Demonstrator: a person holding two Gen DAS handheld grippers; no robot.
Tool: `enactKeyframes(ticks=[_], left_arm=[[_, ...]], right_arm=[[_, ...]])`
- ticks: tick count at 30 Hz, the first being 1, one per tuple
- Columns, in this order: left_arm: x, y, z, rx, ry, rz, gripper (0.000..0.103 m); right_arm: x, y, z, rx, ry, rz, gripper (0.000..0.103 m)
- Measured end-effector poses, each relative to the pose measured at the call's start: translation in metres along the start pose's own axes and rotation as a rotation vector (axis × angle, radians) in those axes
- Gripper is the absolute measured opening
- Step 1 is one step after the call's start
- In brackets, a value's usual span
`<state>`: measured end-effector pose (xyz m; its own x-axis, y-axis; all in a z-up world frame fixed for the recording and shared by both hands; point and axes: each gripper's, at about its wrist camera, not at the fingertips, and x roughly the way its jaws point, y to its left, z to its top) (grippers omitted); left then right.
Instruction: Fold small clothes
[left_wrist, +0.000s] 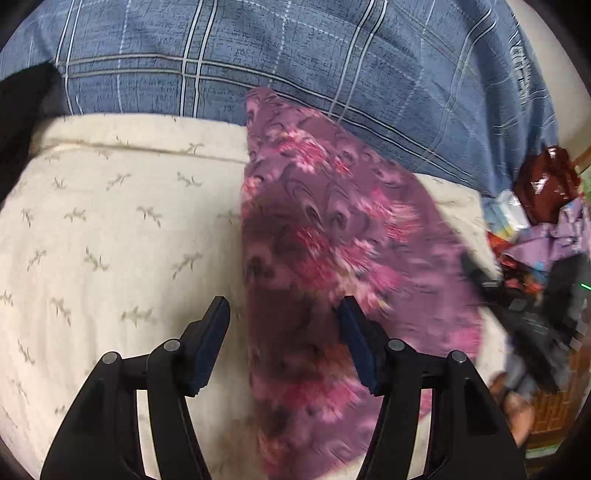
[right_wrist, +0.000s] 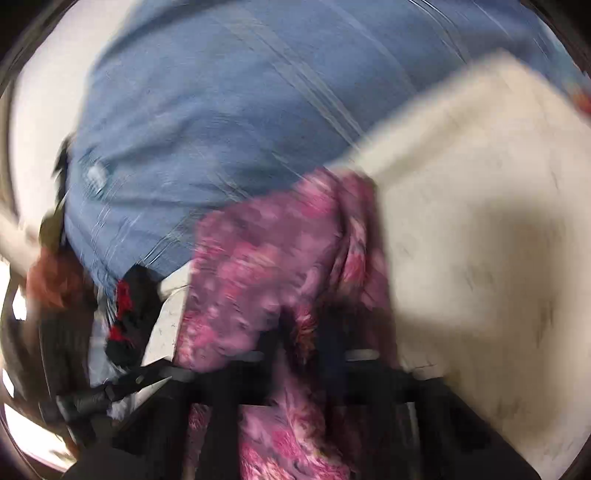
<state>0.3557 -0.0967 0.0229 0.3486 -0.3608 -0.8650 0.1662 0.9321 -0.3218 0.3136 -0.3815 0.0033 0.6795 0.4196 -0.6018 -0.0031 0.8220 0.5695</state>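
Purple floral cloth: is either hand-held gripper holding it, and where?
Left hand-held gripper is open, holding nothing, above the purple floral cloth. Right hand-held gripper has cloth bunched between its fingers, but blur hides whether it grips.

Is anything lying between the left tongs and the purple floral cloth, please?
Nothing visible does. The left tongs stand open right over the near part of the purple floral cloth, which lies on the cream blanket with nothing on top of it.

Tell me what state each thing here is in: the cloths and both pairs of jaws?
Purple floral cloth: lying partly folded on the cream sheet.
Cream sheet: spread flat.
Blue plaid blanket: spread behind.
Left gripper: jaws open, empty.
Right gripper: blurred, jaws apparently around purple cloth.
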Motion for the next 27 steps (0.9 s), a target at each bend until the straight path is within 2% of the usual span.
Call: enactKeyframes(ticks=[1,2,4,5,6,8,10,11,13,15,17,18,19,21,22,23,25,26,27], left_arm=[[0.009,-0.001,0.001,0.000,0.003,0.019,0.062],[0.016,0.000,0.001,-0.007,0.017,0.022,0.062],[0.025,0.006,0.001,-0.048,0.044,-0.005,0.062],[0.023,0.009,0.001,-0.055,0.045,-0.024,0.062],[0.018,0.011,0.001,-0.053,0.042,-0.040,0.061],[0.005,0.018,0.006,-0.058,0.012,-0.070,0.061],[-0.002,0.021,0.017,-0.063,-0.014,-0.080,0.061],[-0.004,0.022,0.026,-0.065,-0.024,-0.070,0.061],[0.003,0.021,0.043,-0.060,-0.025,-0.044,0.062],[0.019,0.015,0.057,-0.047,0.014,-0.023,0.062],[0.037,0.008,0.066,-0.043,0.064,-0.009,0.062],[0.040,0.003,0.069,-0.036,0.062,-0.014,0.062],[0.040,0.000,0.071,-0.026,0.045,-0.017,0.062],[0.039,-0.008,0.076,-0.004,-0.017,0.009,0.062],[0.045,-0.008,0.081,-0.005,-0.017,0.034,0.062],[0.055,-0.008,0.083,-0.014,0.006,0.050,0.062],[0.077,-0.004,0.083,-0.042,0.076,0.057,0.063],[0.077,-0.003,0.084,-0.055,0.073,0.049,0.063],[0.071,-0.002,0.085,-0.061,0.073,0.036,0.063]], right_arm=[[-0.006,0.002,0.001,-0.020,-0.047,-0.008,0.007],[-0.005,-0.001,0.000,-0.020,-0.052,-0.040,0.007],[0.013,-0.017,-0.005,0.000,0.042,-0.109,0.007],[0.021,-0.022,-0.009,-0.001,0.084,-0.125,0.007],[0.020,-0.023,-0.011,-0.015,0.090,-0.113,0.008],[0.008,-0.020,-0.004,-0.020,0.071,-0.086,0.016],[-0.001,-0.026,0.013,0.055,0.031,0.000,0.018],[-0.001,-0.030,0.020,0.096,0.017,0.014,0.022],[0.009,-0.038,0.034,0.167,0.004,0.005,0.046],[0.026,-0.040,0.040,0.199,0.026,-0.009,0.047],[0.054,-0.041,0.043,0.235,0.113,-0.012,0.047],[0.063,-0.037,0.044,0.229,0.141,-0.014,0.040],[0.063,-0.028,0.047,0.181,0.121,0.017,0.005],[0.049,-0.007,0.056,0.063,0.027,0.023,0.005],[0.047,-0.005,0.057,0.049,0.011,0.008,0.005],[0.052,-0.009,0.057,0.056,0.029,-0.032,0.005],[0.077,-0.023,0.052,0.066,0.146,-0.135,0.005],[0.082,-0.025,0.048,0.056,0.164,-0.149,0.004],[0.077,-0.025,0.048,0.059,0.145,-0.138,0.004]])
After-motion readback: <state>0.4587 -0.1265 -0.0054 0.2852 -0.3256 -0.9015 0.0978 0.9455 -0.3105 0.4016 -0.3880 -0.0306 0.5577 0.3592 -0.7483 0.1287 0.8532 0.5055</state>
